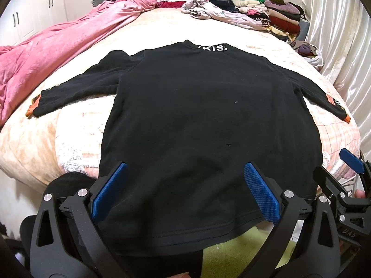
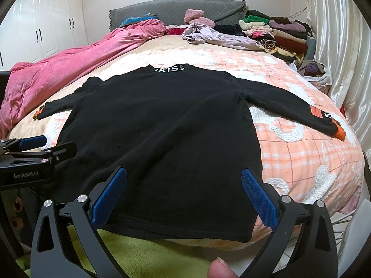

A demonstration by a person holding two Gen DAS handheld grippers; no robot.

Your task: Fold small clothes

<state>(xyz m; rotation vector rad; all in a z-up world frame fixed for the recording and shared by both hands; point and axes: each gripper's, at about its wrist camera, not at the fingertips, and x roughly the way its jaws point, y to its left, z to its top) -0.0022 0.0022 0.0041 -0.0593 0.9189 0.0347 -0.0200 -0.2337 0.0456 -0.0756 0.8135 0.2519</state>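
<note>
Two grippers parked at the hem, nothing grabbed yet

Black sweater [image 1: 197,115] lies flat on the bed [image 2: 301,153], sleeves spread for folding. Left gripper [image 1: 185,192] and right gripper [image 2: 184,197] both hover with fingers wide apart, empty, probably lining up on the hem.

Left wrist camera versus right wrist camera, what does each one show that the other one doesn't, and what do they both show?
Only the left wrist view shows the right gripper, at its right edge. Only the right wrist view shows the left gripper, at its left edge, and a fingertip at the bottom. Both show the black sweatshirt spread flat on the bed, sleeves out, the pink blanket, and stacked folded clothes near the headboard.
</note>
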